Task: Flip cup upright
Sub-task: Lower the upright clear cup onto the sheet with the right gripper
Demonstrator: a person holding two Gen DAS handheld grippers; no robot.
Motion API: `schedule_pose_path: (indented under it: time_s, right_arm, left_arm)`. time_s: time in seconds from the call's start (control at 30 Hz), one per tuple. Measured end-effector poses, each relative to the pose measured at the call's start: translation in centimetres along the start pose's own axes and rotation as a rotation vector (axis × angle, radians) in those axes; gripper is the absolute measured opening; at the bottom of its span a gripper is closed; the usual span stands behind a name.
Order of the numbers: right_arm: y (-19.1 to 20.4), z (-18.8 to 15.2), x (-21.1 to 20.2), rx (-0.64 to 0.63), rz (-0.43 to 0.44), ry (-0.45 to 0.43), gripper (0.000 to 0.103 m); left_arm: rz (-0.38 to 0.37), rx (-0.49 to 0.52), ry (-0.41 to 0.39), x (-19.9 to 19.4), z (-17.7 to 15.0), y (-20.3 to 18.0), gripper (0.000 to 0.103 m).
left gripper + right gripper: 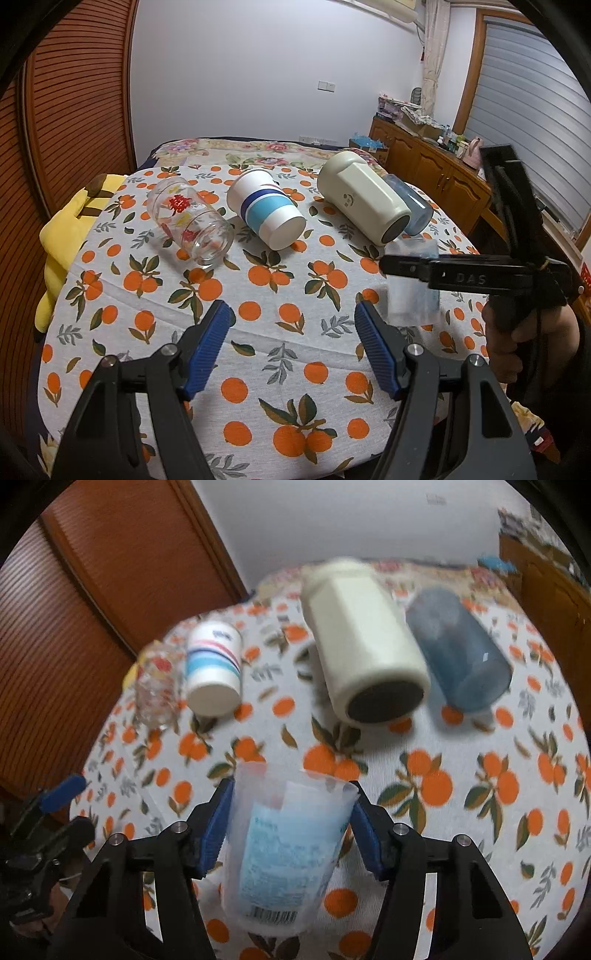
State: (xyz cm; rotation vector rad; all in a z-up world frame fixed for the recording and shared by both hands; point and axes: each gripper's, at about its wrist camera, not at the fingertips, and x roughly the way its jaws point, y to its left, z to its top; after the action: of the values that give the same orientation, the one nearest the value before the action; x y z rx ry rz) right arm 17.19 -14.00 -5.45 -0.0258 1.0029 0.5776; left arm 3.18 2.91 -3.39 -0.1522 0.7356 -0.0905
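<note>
The right claw (291, 825) grips a clear plastic cup (284, 853) above the near tabletop (461, 812), seemingly rim up. The left claw (293, 343) hangs released and holds nothing. The thin wall could buckle or slip from the pads, dropping the cup toward the cream mug (365, 646) lying beyond.

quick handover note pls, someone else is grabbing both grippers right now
Right hand-held gripper: shut on the clear plastic cup, lifted off the tablecloth; not set down yet.
Left hand-held gripper: open, empty.
On their sides: glass, striped paper cup, cream mug, blue cup.
Left: stand the held cup upright, then those four.
</note>
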Motion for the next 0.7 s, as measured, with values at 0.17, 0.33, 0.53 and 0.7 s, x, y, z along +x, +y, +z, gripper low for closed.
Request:
schedule_pose_path:
  time_s: [0.17,0.33,0.53,0.7]
  right_arm:
    - [1.2,-0.4,-1.5,-0.093,-0.05,-0.096,0.06]
    - [2.1,-0.8,-1.5,-0.158,-0.077,-0.131,0.057]
    - [3.0,-1.2,-1.1,-0.213,-0.105,-0.125,0.057]
    - [3.3,-1.2,-0.9,-0.218,-0.097,-0.116,0.059]
  left_arm:
    - [0.001,0.001,-0.001,0.0,0.0,0.0,0.07]
    - [0.009,0.004,-0.013,-0.1,0.1,0.0,0.07]
    - [0.022,0.018,-0.049,-0.6,0.1,-0.3,0.07]
    - [0.04,0.028,-0.083,-1.2,0.2,-0.4,0.07]
